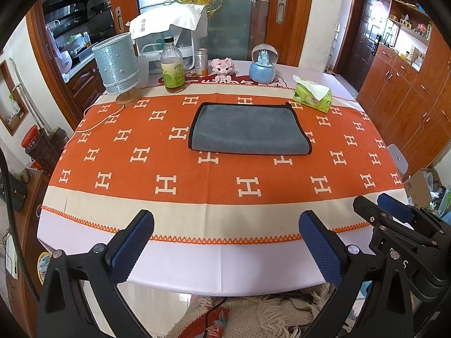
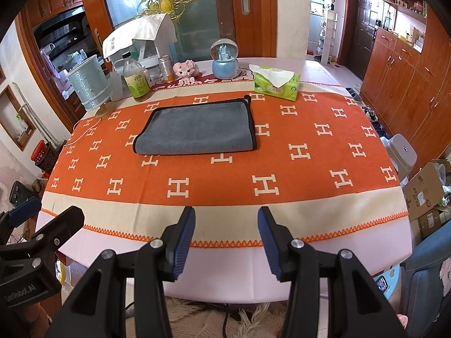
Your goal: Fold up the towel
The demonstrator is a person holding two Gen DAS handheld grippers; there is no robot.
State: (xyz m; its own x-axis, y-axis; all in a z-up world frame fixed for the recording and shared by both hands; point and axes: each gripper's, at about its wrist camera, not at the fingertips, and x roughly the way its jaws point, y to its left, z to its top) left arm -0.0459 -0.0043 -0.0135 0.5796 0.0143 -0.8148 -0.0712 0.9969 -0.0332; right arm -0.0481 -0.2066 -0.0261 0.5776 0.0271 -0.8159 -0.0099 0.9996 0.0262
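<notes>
Left wrist view: a soft, limp grey towel [image 1: 249, 129], best pinched at a bound corner, is seen well beyond the released, empty fingers [image 1: 132, 248] of both grippers.

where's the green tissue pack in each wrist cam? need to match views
Left wrist: green tissue pack, upper right, just beyond the gray towel's far right corner.
Right wrist: upper centre-right, again past that corner.
Shared landmark: blue snow globe, just left of the pack in both.
</notes>
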